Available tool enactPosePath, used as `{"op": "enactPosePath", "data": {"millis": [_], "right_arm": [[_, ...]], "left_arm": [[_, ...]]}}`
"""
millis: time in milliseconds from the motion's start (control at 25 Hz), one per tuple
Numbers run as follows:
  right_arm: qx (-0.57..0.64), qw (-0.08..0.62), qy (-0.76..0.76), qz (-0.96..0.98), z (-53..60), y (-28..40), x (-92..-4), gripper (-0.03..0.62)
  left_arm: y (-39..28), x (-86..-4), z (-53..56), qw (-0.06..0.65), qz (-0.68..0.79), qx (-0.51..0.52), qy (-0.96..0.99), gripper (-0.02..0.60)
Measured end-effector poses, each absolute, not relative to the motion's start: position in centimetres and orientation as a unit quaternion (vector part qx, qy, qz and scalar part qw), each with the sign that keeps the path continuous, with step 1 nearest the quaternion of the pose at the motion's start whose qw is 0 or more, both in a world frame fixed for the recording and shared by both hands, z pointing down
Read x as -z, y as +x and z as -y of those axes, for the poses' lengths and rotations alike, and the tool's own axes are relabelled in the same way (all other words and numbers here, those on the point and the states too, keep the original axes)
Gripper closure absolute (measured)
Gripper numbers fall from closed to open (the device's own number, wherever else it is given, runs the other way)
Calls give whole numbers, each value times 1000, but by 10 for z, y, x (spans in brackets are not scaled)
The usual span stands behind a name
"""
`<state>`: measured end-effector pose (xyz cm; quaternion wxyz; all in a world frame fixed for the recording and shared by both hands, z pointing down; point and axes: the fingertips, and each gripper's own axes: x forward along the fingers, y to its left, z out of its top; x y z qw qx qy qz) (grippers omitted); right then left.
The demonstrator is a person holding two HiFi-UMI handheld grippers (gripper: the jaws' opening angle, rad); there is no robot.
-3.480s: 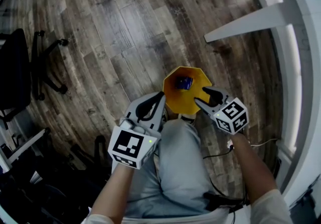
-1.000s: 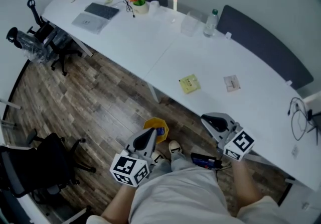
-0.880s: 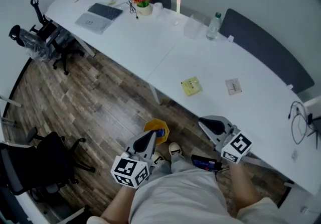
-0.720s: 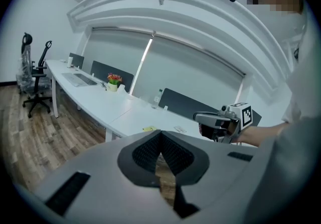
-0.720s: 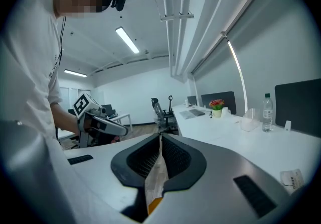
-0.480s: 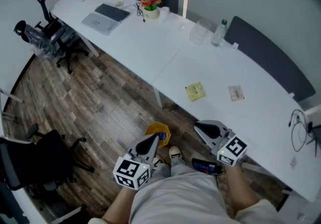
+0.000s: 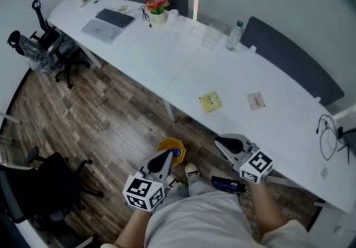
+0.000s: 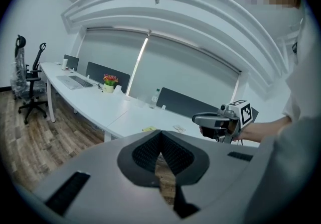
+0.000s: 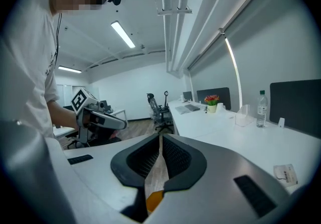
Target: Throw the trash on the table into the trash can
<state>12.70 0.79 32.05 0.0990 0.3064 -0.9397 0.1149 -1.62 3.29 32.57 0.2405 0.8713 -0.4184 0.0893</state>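
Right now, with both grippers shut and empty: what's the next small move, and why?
Probably open the right gripper and reach it forward toward the yellow paper on the table. Its jaws are together with nothing between them. The yellow paper and a white packet lie on the table ahead, and the yellow trash can already holds a blue item.

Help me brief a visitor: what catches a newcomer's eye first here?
A long white table curves across the room, a yellow paper and a white packet lying near its middle. On the wood floor before it stands a yellow trash can, just past the left gripper; the right gripper is near the table's edge, both shut.
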Motion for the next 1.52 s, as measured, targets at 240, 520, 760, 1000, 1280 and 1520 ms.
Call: {"op": "enactPosePath", "data": {"millis": [240,520,760,1000,1280,1520], "right_arm": [[-122,109,403,900,-11,172,-323,553],[-136,121,512,840,-27,251,-330,553],[-153,123,552,810,-17,308,-352,551],[-166,138,563,798,26,359,-378,551],[-184,156,569,786,84,407,-413,547],[-208,190,558,780,126,429,-454,403]], "left_arm": [[3,-330,-28,239,372,-90,893,580],[53,-331,-12,228,302,-104,920,580],[98,-330,10,217,279,-120,928,580],[131,-331,40,217,293,-132,922,580],[158,-342,70,229,307,-147,912,580],[171,-361,90,246,322,-165,899,580]]}}
